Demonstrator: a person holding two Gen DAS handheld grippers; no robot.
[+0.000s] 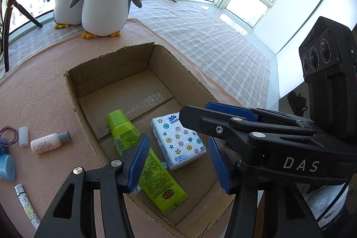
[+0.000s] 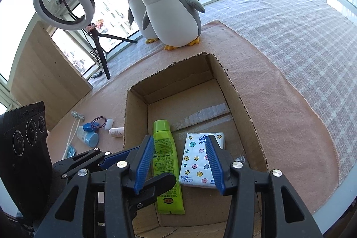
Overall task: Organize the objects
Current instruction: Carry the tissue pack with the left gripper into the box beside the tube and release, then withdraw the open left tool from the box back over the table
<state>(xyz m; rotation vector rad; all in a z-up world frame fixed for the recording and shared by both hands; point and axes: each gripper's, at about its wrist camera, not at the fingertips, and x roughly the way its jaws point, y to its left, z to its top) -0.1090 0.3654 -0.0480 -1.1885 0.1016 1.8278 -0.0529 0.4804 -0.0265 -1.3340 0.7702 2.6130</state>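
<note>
A green tube (image 2: pixel 166 162) and a tissue pack (image 2: pixel 202 157) lie side by side in the cardboard box (image 2: pixel 243 104) on the worktop (image 2: pixel 279 93). Both the left tongs (image 1: pixel 178 162) and right tongs (image 2: pixel 178 162) hover above them, released and empty. A small bottle (image 1: pixel 50 141) lies left of the box.

Pink mat (image 2: pixel 279 93): cardboard box (image 2: pixel 245 104), penguins (image 2: pixel 174 15), small toiletries (image 1: pixel 48 142).
</note>
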